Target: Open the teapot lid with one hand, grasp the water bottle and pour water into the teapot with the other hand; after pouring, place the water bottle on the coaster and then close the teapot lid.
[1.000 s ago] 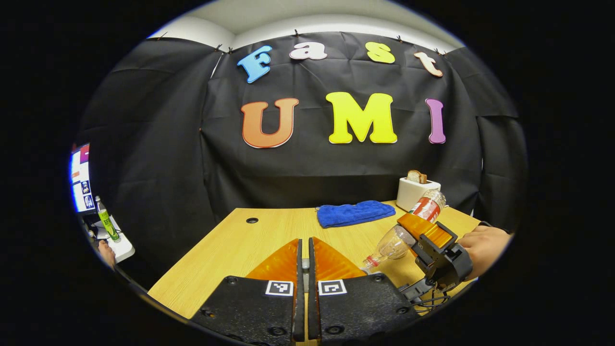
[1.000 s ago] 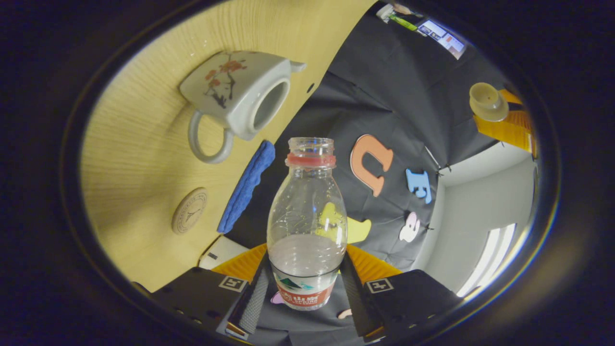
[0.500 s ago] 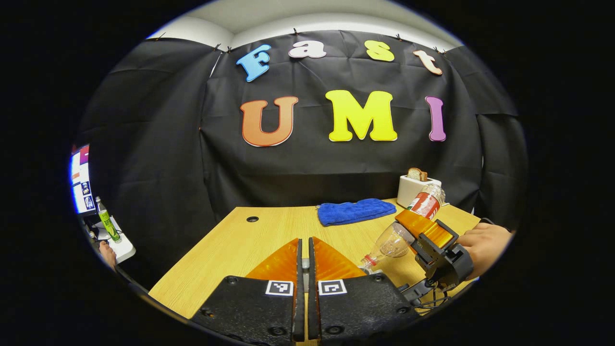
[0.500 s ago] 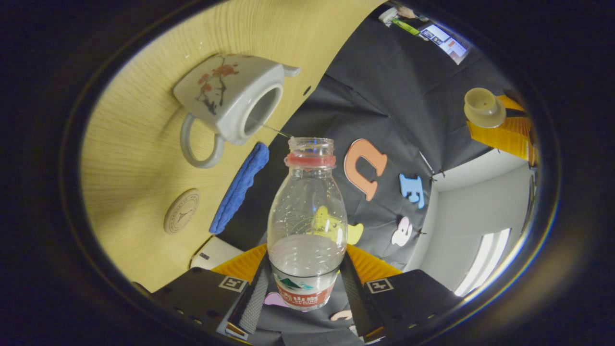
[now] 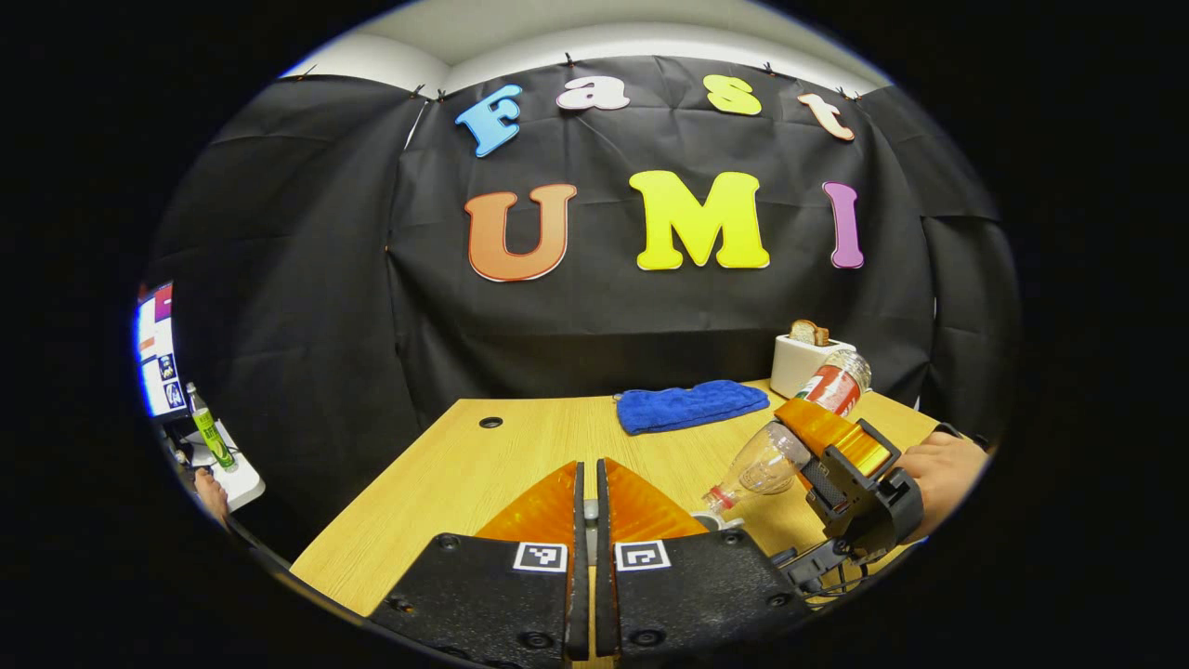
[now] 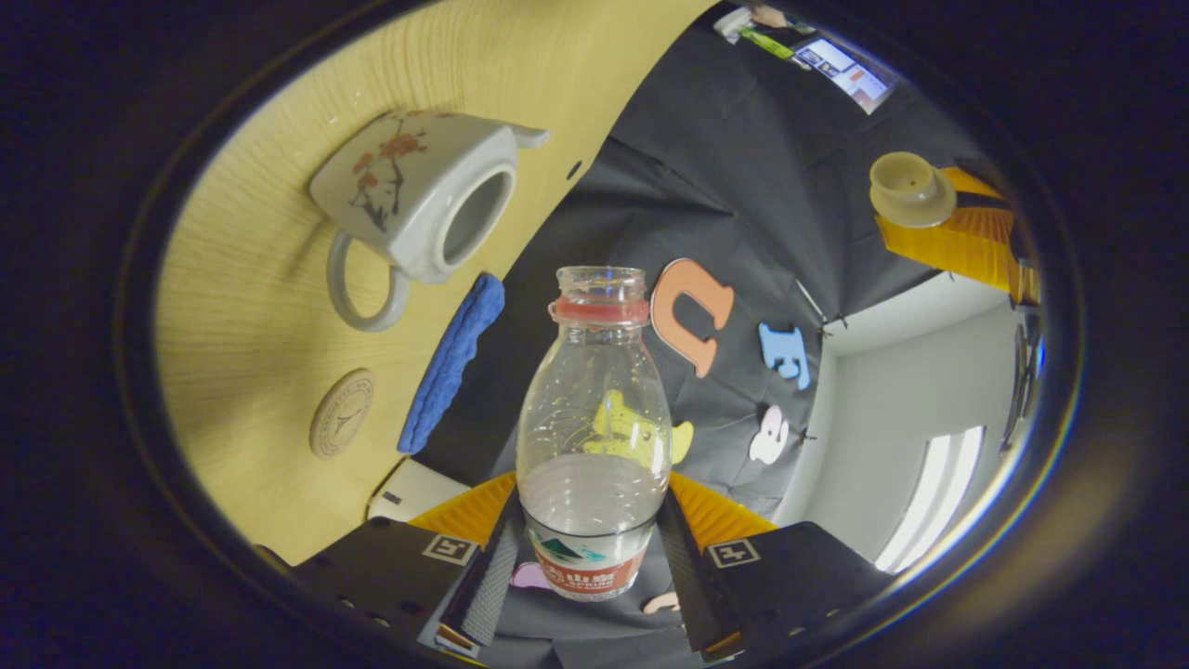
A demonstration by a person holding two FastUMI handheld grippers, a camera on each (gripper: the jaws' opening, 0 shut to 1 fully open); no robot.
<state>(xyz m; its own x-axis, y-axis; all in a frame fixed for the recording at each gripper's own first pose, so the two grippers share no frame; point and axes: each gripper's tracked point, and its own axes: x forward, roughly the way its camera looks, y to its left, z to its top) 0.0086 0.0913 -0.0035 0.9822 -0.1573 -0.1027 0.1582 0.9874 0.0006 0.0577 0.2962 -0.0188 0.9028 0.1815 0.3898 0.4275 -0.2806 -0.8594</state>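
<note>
Wood-grain table [image 5: 520, 446] fills the left gripper view; the left gripper [image 5: 586, 502] has its fingers nearly closed on a small knob, presumably the teapot lid's. At 4 o'clock the right gripper [image 5: 817, 432] holds the tilted water bottle [image 5: 776, 451].

In the right gripper view both fingers clamp the water bottle [image 6: 594, 418]. The open teapot [image 6: 418, 195] sits at 10 o'clock, the coaster [image 6: 342, 426] at 8, the lid [image 6: 910, 190] at 2.

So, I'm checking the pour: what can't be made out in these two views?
- Water level in the teapot: right gripper view, its opening is dark.
- Body of the teapot, left gripper view: hidden behind the left gripper.
- Stream from the water bottle: too thin to tell, either view.
- Knob of the teapot lid: right gripper view, hidden behind the lid itself.
- Marking on the coaster: too small.
</note>
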